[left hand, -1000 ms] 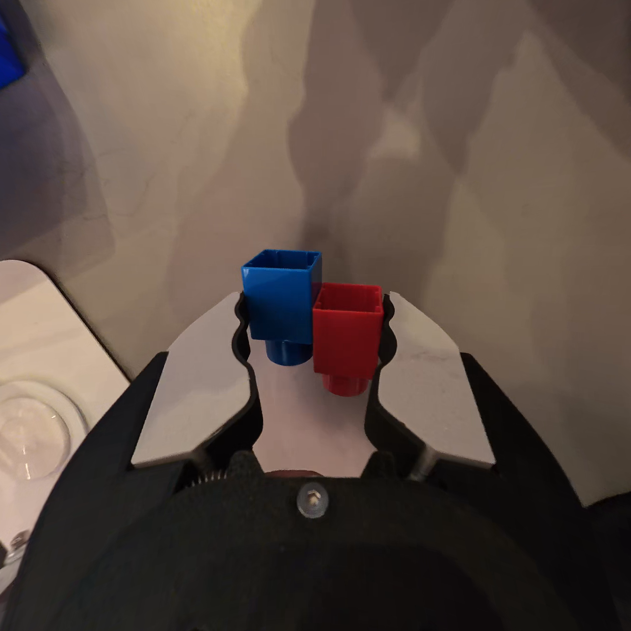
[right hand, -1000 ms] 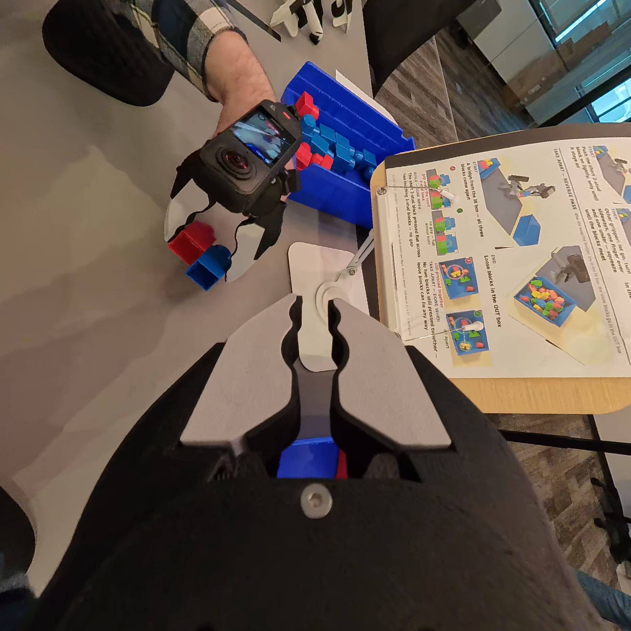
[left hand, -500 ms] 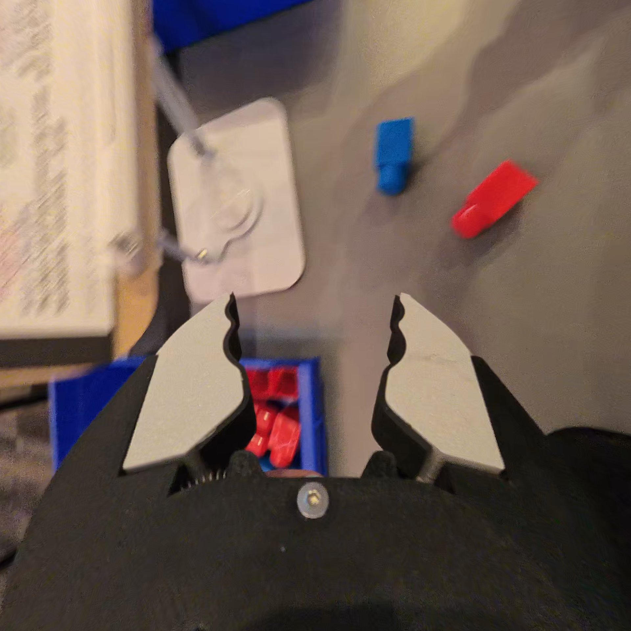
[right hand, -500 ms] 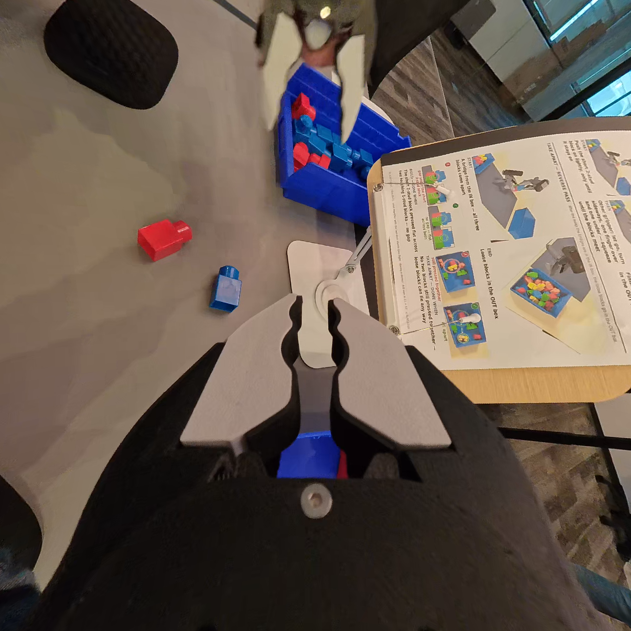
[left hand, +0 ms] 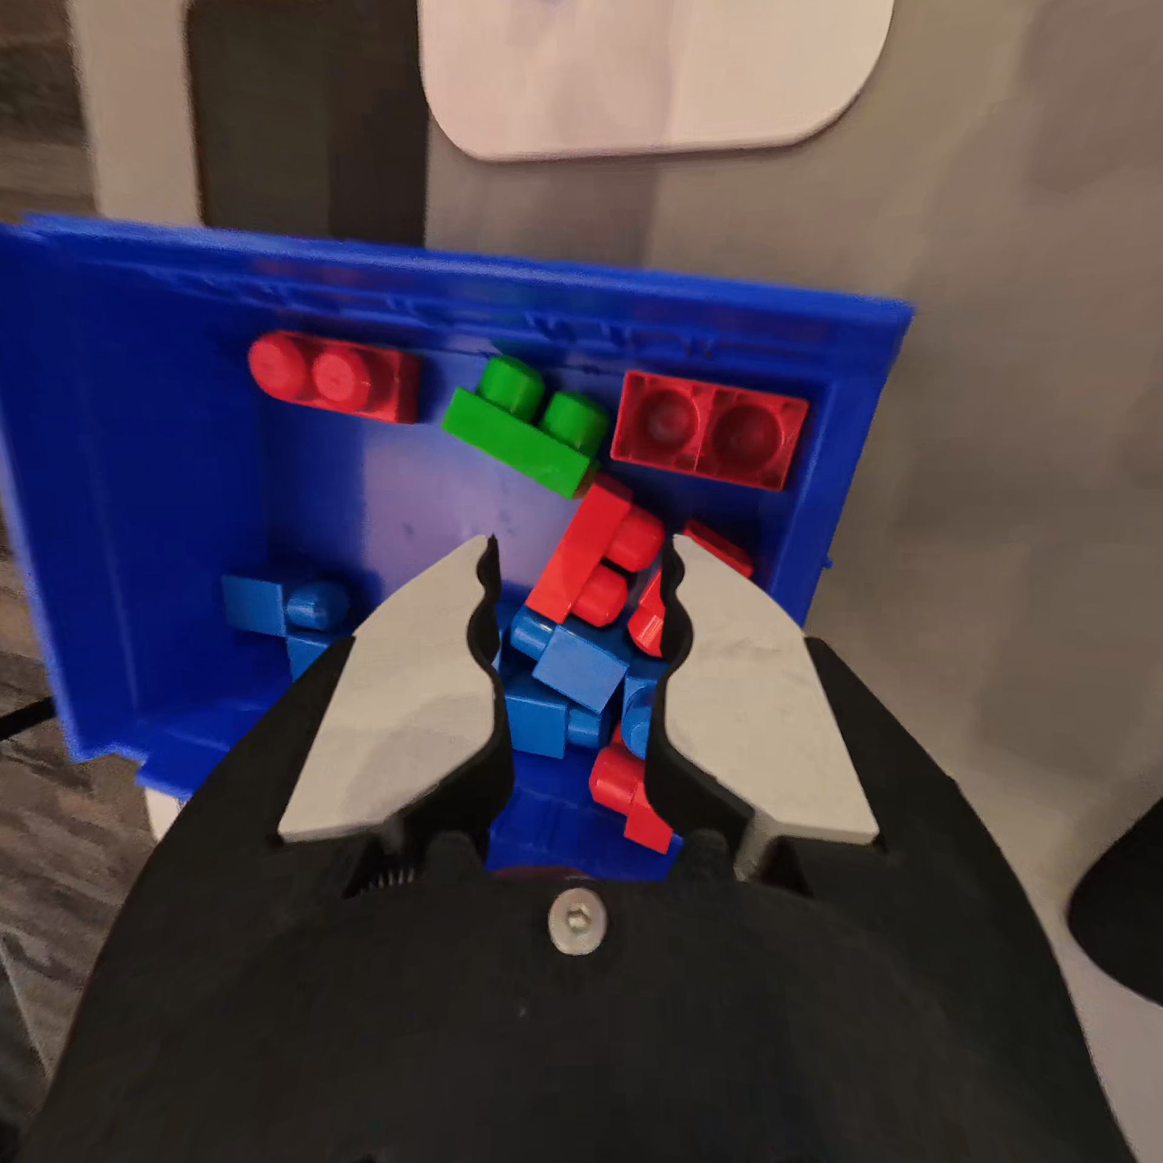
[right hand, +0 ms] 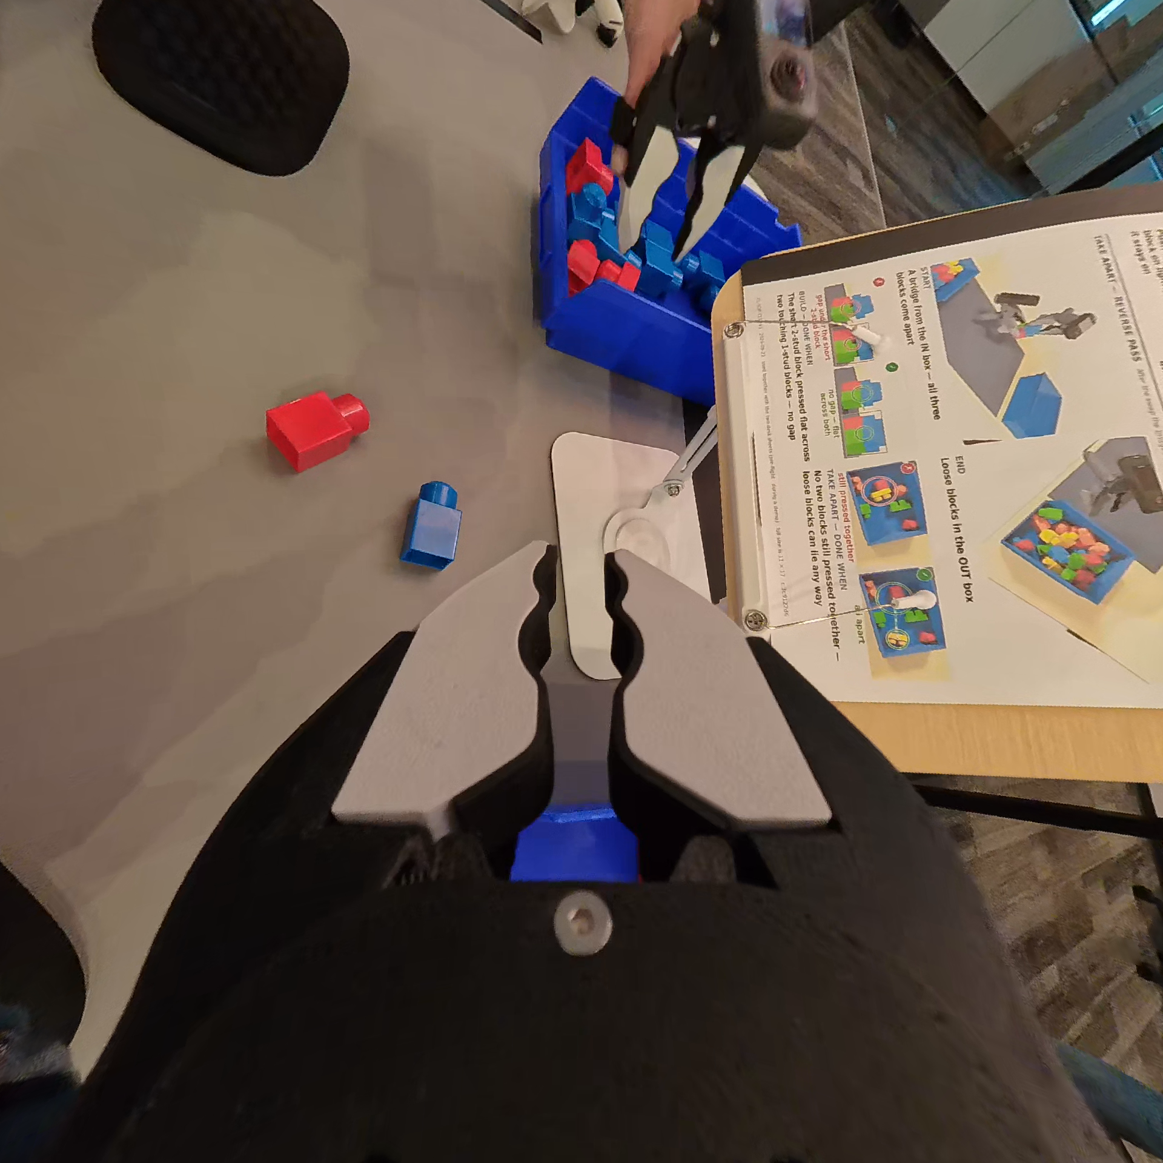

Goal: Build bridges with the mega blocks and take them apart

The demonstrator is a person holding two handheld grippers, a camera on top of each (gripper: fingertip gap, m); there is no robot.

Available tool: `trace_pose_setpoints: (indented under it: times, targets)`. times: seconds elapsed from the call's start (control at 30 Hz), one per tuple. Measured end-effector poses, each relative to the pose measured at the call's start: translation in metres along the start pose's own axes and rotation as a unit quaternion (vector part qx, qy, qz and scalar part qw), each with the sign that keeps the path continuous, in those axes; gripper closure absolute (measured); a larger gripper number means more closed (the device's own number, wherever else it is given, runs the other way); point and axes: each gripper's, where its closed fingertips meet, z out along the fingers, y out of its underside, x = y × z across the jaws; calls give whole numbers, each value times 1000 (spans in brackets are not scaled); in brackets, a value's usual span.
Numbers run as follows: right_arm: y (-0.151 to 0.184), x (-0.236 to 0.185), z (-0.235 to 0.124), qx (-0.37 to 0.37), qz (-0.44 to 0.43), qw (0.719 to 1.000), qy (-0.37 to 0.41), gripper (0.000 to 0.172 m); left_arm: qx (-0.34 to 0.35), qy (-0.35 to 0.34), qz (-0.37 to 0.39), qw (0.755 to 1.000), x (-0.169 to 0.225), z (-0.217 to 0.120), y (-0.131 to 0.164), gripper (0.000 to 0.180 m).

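Blocks are piling in the blue bin (left hand: 157, 503) as I'm hovering my left claw (left hand: 582, 554) over them, fingers apart, gripping nothing; a red two-stud block (left hand: 585, 554) is lying just under the tips, though blur makes contact hard to judge. My right claw (right hand: 580, 560) is hanging nearly together, bare, above the bench (right hand: 189, 283), where a red block (right hand: 311, 428) and blue block (right hand: 431, 528) are lying loose.

**Grey tabletop, blocks scattered**

On the grey table (right hand: 189, 283), a red one-stud block (right hand: 311, 428) lies on its side at left, a blue one-stud block (right hand: 433, 525) nearer, well apart. Far right sits the blue bin (right hand: 629, 340); a white stand base (right hand: 591, 503) lies nearer, and a black pad (right hand: 220, 75) at far left.
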Motion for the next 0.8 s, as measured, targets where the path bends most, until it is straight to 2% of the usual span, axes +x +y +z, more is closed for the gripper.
trace_pose_setpoints:
  times: [0.2, 0.3, 0.63, 0.73, 0.8]
  targets:
    - [2, -1, 5, -5, 2, 1000, -8, 157, -84, 71, 6, 994, 10, 46, 32, 137]
    - [4, -1, 5, -7, 3, 1000, -9, 157, -73, 92, -14, 993, 5, 53, 29, 157]
    - [5, -1, 1, -6, 5, 1000, -7, 157, -127, 129, -4, 984, 8, 56, 46, 160]
    - [4, -2, 1, -7, 3, 1000, -7, 157, -113, 146, -4, 983, 12, 57, 47, 161]
    - [3, -2, -1, -7, 2, 1000, -7, 157, -98, 122, -1, 988, 7, 54, 44, 161]
